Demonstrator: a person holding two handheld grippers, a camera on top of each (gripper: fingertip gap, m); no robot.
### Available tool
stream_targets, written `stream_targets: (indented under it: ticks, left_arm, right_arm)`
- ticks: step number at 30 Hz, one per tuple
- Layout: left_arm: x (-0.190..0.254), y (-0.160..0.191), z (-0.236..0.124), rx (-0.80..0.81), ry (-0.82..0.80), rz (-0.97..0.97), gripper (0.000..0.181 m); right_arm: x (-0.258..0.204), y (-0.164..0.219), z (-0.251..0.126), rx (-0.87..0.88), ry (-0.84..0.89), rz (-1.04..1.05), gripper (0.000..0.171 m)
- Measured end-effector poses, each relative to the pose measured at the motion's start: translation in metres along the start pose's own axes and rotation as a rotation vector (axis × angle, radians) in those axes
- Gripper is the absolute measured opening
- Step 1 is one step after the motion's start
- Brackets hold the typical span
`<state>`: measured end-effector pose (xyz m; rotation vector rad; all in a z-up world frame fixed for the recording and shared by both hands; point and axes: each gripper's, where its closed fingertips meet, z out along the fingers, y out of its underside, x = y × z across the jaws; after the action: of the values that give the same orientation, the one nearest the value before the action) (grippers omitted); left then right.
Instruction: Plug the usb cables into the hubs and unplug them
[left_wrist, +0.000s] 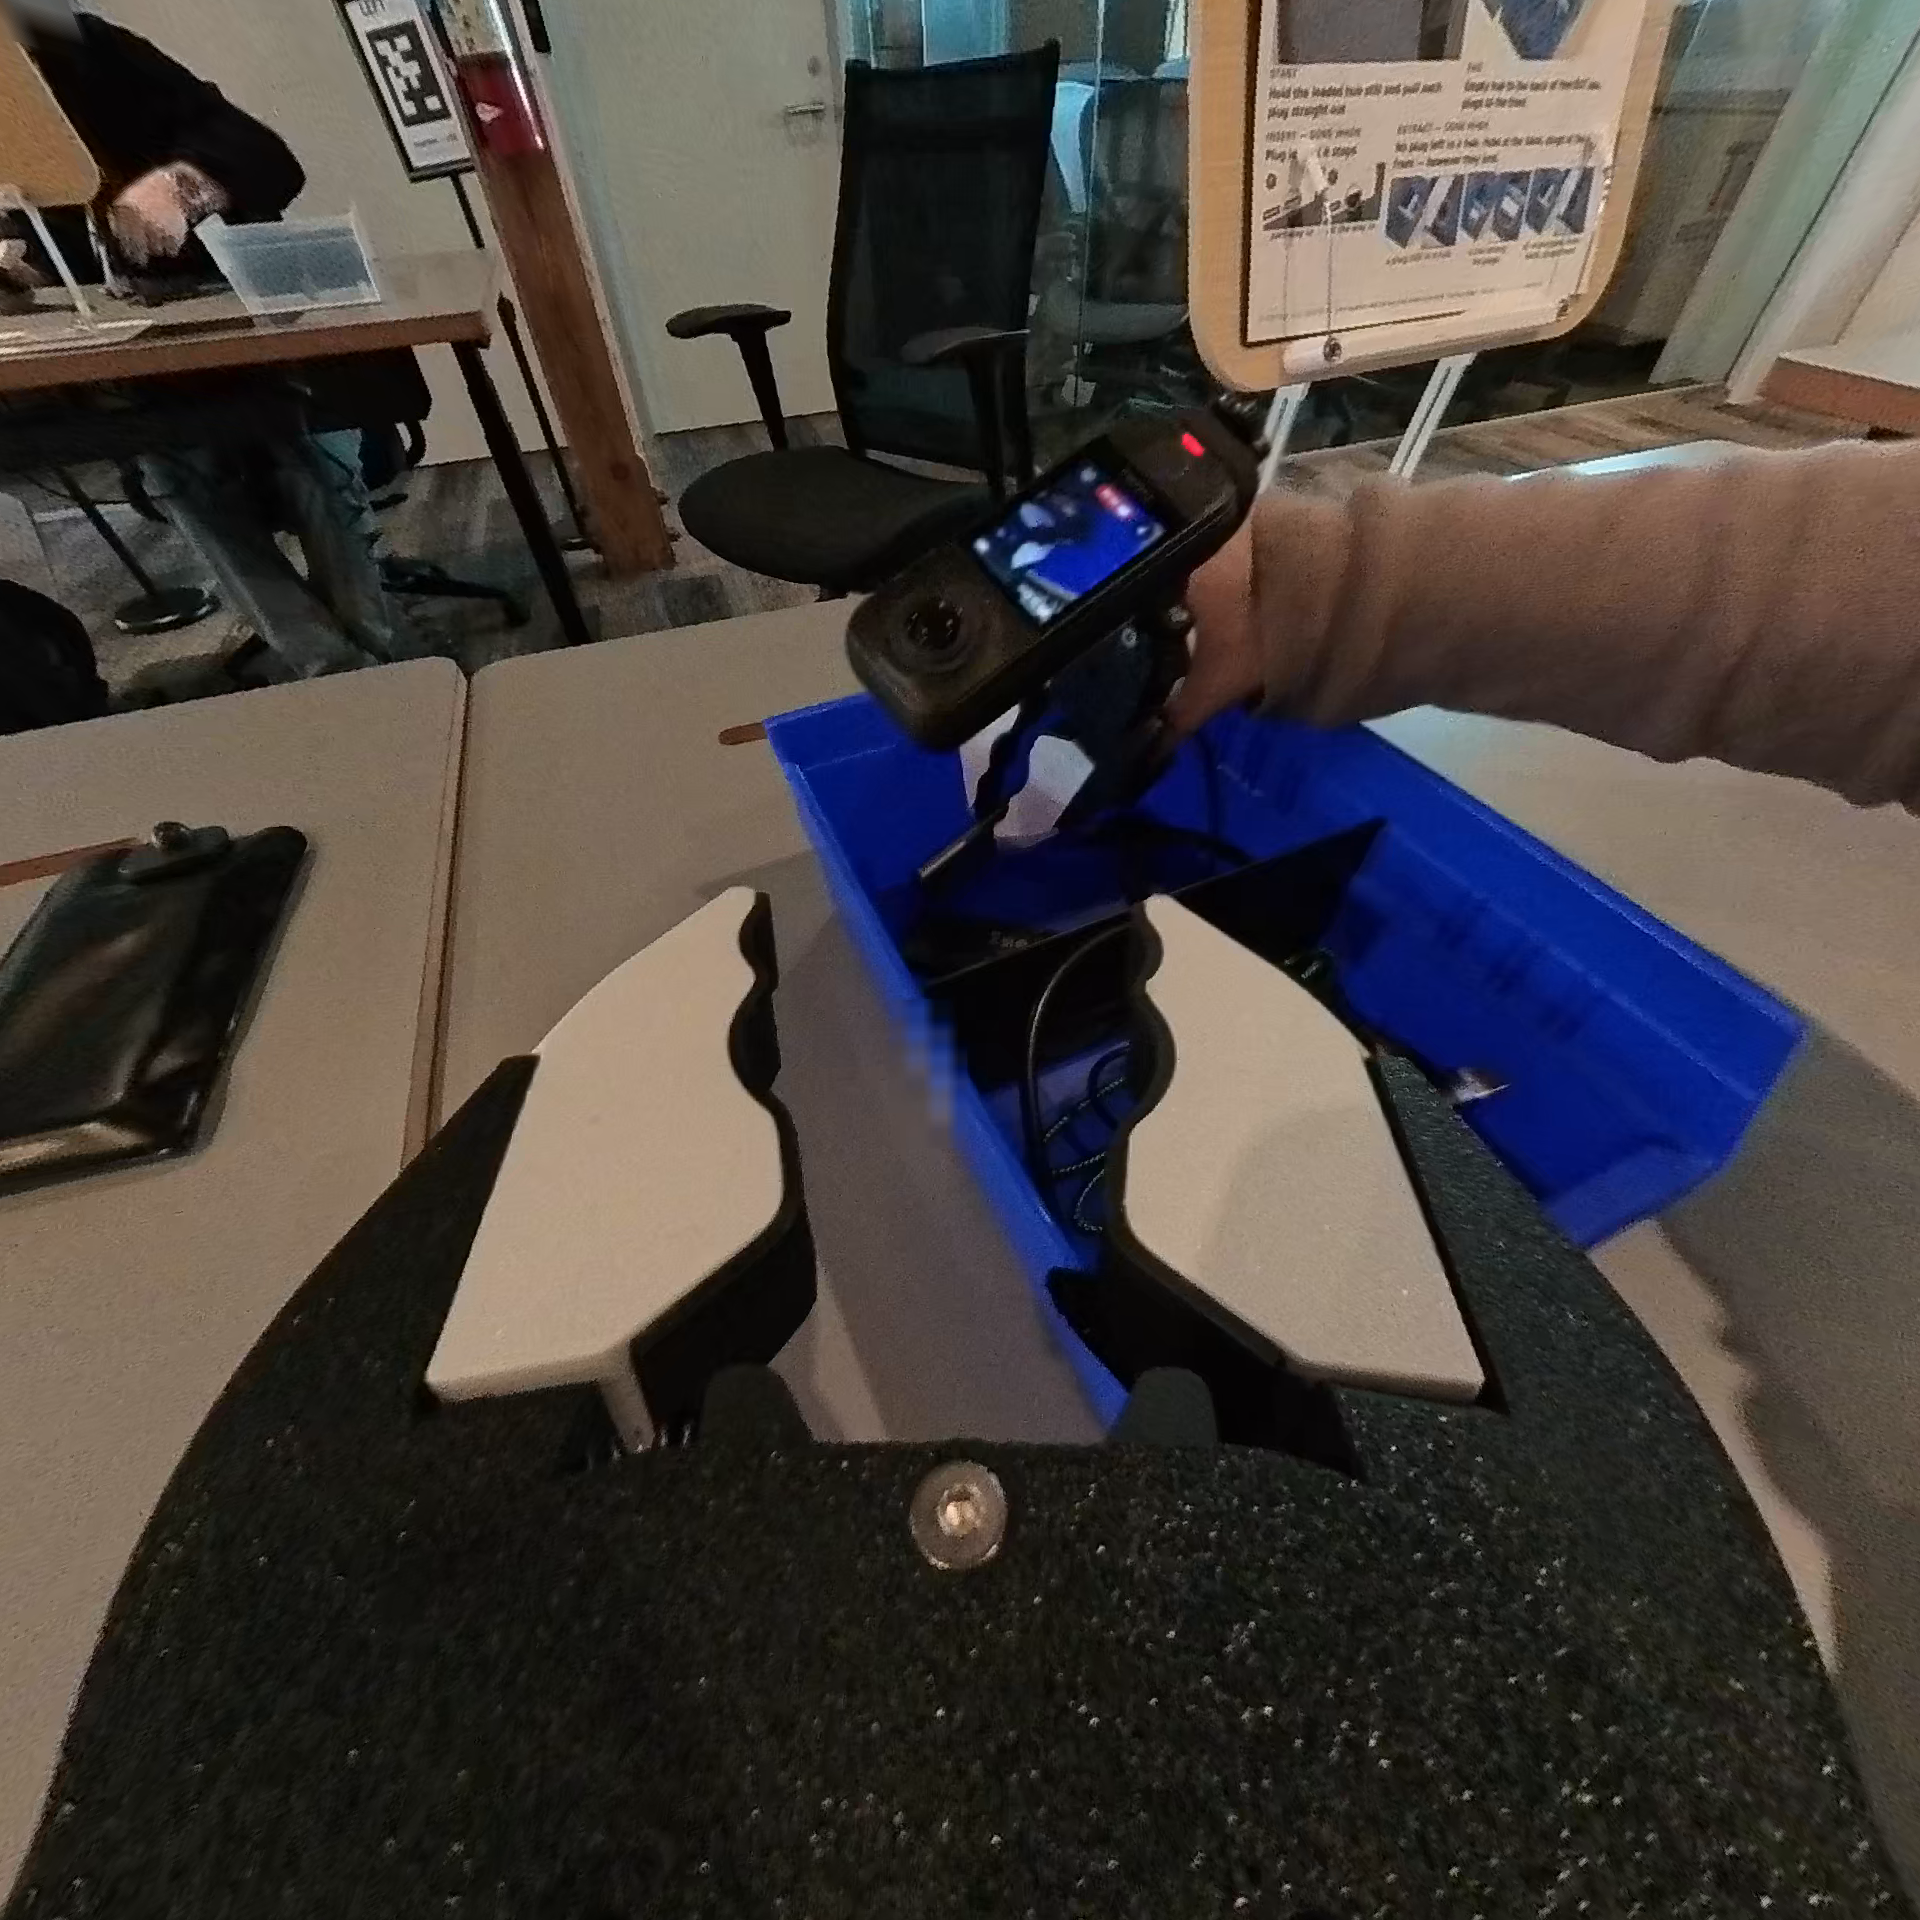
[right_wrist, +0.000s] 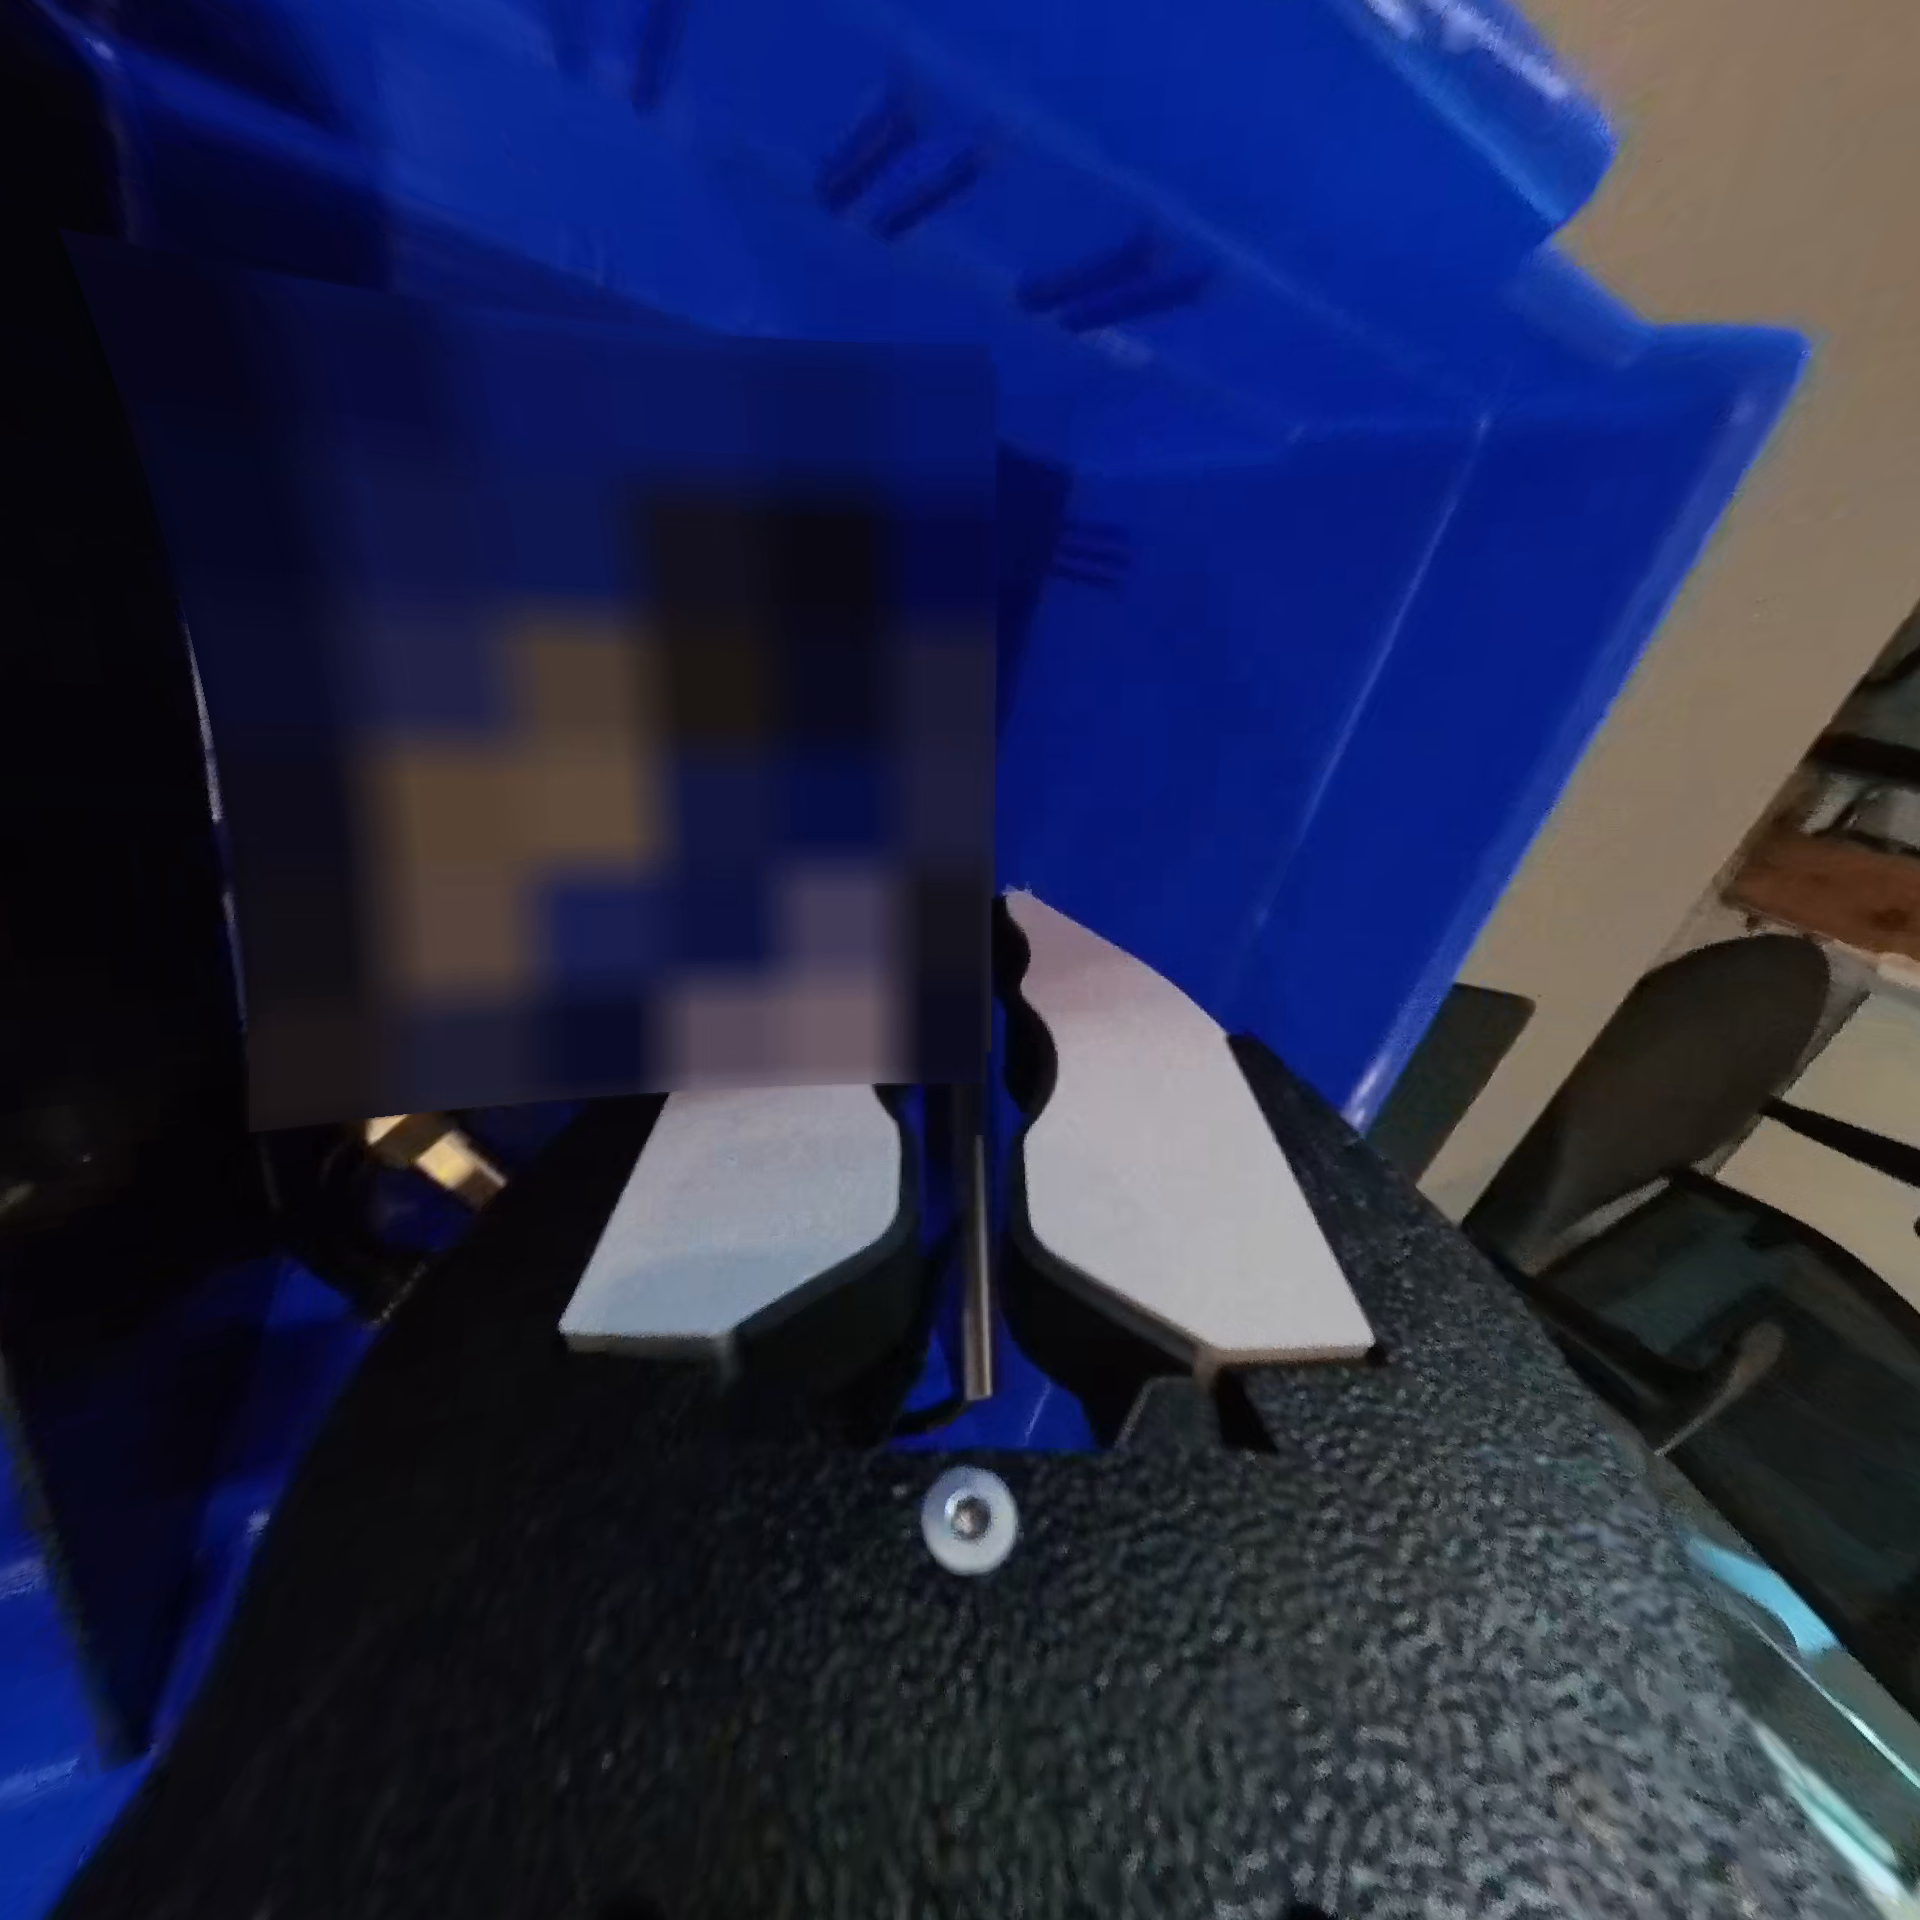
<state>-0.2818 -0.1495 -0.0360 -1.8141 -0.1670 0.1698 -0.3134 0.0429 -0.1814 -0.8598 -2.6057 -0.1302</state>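
A blue bin (left_wrist: 1558, 997) with black dividers (left_wrist: 1278, 883) stands on the grey table (left_wrist: 623, 790). Black and braided cables (left_wrist: 1081, 1101) lie in its near compartment. My left gripper (left_wrist: 951, 914) is open and empty, held over the bin's near left rim. A sleeved hand holds my right gripper (left_wrist: 997, 821), which reaches down into the bin's far end. In the right wrist view the right gripper (right_wrist: 987, 1039) is inside the bin (right_wrist: 1299, 520), its fingers (right_wrist: 1143, 1143) close together on a thin grey-edged piece (right_wrist: 975, 1247). A mosaic patch hides the left fingertip. A brass-coloured plug (right_wrist: 436, 1158) shows at the left.
A black pouch (left_wrist: 125, 987) lies on the adjoining table at the left. Behind the table stand an office chair (left_wrist: 894, 416), a wooden post (left_wrist: 561, 312) and an instruction board (left_wrist: 1423, 177). A person (left_wrist: 156, 187) sits at a far desk. The grippers' ends are close to 25 centimetres from one another.
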Motion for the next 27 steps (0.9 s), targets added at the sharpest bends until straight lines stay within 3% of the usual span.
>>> stream_targets:
  ticks: [1,12,23,27]
  left_arm:
    - [0.001,0.0,0.0,0.004,0.008,-0.002,0.065]
    - [0.024,-0.009,0.01,0.062,0.143,-0.017,0.066]
    - [0.08,-0.052,0.02,0.274,0.174,0.142,0.076]
    - [0.104,-0.064,0.018,0.356,0.229,0.195,0.072]
  right_arm:
    - [-0.001,-0.001,-0.004,0.032,-0.001,-0.003,0.012]
    - [-0.004,-0.007,-0.086,0.397,0.119,-0.032,0.01]
    - [-0.009,-0.011,-0.238,1.008,0.418,0.122,0.01]
    - [-0.033,-0.014,-0.293,1.283,0.377,0.165,0.01]
